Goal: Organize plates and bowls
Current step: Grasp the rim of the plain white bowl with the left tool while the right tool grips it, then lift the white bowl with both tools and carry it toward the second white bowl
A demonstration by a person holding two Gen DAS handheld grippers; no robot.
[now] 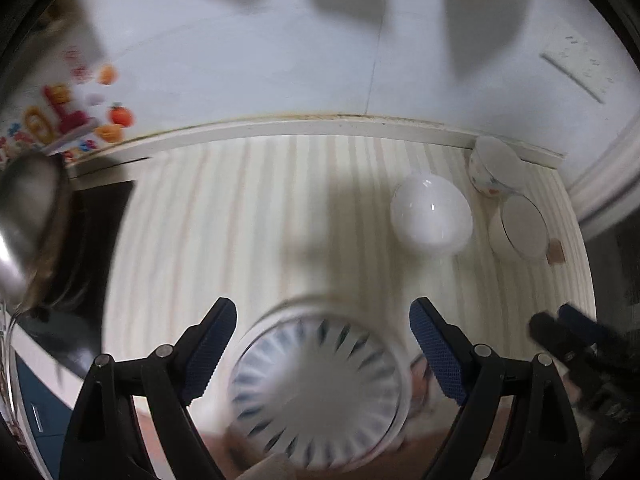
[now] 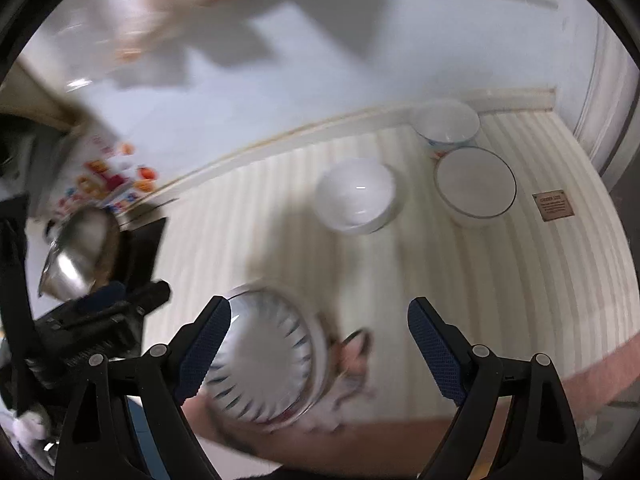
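A white bowl with dark radial stripes (image 1: 320,392) sits at the near edge of a pale striped mat (image 1: 260,220), blurred. My left gripper (image 1: 322,344) is open, its fingers wide on either side of the bowl and above it. My right gripper (image 2: 320,344) is open; the striped bowl (image 2: 268,360) lies by its left finger. A plain white bowl (image 1: 432,216) (image 2: 356,196), a floral bowl (image 1: 494,168) (image 2: 446,124) and a dark-rimmed bowl (image 1: 520,226) (image 2: 474,184) stand at the far right of the mat.
A steel bowl (image 1: 28,216) (image 2: 76,252) and a dark tray (image 1: 96,232) lie at the left. A white wall (image 1: 320,60) with colourful stickers (image 1: 60,116) runs behind the counter. A patterned cloth (image 2: 352,376) lies beside the striped bowl. A small brown label (image 2: 554,204) sits on the mat's right.
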